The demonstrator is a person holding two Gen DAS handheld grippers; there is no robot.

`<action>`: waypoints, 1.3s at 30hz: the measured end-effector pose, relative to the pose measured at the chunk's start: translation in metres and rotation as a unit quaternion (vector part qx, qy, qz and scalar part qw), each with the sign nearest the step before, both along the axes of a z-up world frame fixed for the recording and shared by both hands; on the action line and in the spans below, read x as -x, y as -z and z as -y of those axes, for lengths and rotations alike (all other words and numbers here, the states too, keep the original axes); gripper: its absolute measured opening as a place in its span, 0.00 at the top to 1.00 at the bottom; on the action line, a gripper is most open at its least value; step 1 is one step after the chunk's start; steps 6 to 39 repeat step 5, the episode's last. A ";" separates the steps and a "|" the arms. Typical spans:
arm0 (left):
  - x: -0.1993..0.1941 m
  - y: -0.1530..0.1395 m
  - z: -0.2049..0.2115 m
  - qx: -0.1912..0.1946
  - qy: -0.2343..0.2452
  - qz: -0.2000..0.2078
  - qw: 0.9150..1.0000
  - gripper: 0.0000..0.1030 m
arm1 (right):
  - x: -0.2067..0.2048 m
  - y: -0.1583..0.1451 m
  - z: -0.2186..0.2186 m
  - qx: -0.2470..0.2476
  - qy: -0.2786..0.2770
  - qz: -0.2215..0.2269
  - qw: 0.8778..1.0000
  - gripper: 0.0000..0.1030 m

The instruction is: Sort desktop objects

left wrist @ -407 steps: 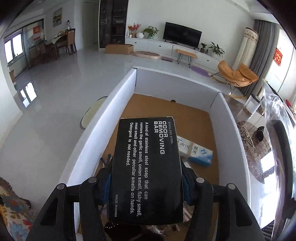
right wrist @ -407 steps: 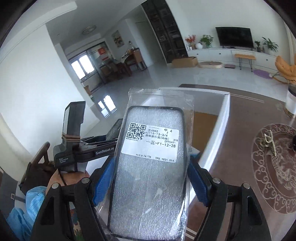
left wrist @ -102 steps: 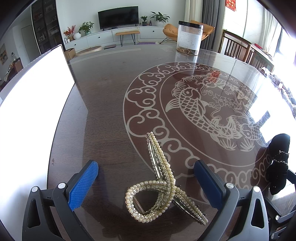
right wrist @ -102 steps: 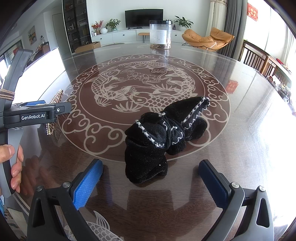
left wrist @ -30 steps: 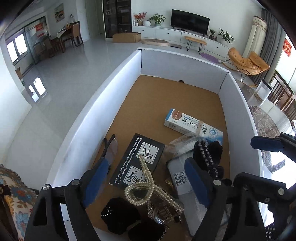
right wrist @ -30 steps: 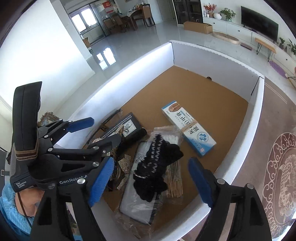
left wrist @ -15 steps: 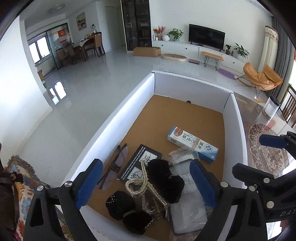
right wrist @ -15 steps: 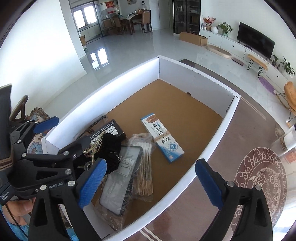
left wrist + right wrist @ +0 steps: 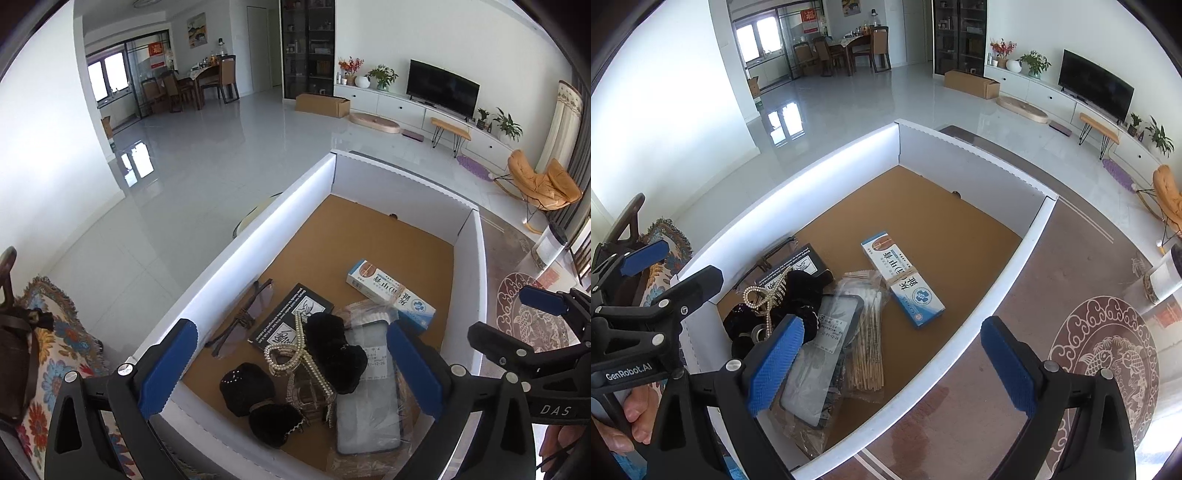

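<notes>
left wrist view, one white box point(image 9: 236, 254), one pearl clip point(image 9: 295, 360), one toothpaste carton point(image 9: 389, 293)

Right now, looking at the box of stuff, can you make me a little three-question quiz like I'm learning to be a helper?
1. True or false: the pearl hair clip lies inside the white box.
2. What lies nearer the box's empty far end: A) the blue-and-white carton, B) the bagged phone case?
3. Fill in: neither the left gripper nor the right gripper holds ____.

Key: 1 true. 2 A. 3 anything; both stand wide with nothing between the pads, and the left one's jaws are opening.
</notes>
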State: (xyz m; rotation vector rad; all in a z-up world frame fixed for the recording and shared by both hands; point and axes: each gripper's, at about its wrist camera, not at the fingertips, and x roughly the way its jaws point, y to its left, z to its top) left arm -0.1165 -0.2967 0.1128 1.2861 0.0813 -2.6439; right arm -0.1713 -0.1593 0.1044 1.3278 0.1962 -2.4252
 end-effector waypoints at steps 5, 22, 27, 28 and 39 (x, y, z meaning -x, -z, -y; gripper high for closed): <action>-0.005 0.000 -0.002 0.008 -0.008 -0.013 1.000 0.00 | 0.003 -0.008 -0.001 0.006 -0.001 -0.005 1.000 0.06; -0.005 0.000 -0.002 0.008 -0.008 -0.013 1.000 0.00 | 0.003 -0.008 -0.001 0.006 -0.001 -0.005 1.000 0.06; -0.005 0.000 -0.002 0.008 -0.008 -0.013 1.000 0.00 | 0.003 -0.008 -0.001 0.006 -0.001 -0.005 1.000 0.06; -0.005 0.000 -0.002 0.008 -0.008 -0.013 1.000 0.00 | 0.003 -0.008 -0.001 0.006 -0.001 -0.005 1.000 0.06; -0.005 0.000 -0.002 0.008 -0.008 -0.013 1.000 0.00 | 0.003 -0.008 -0.001 0.006 -0.001 -0.005 1.000 0.06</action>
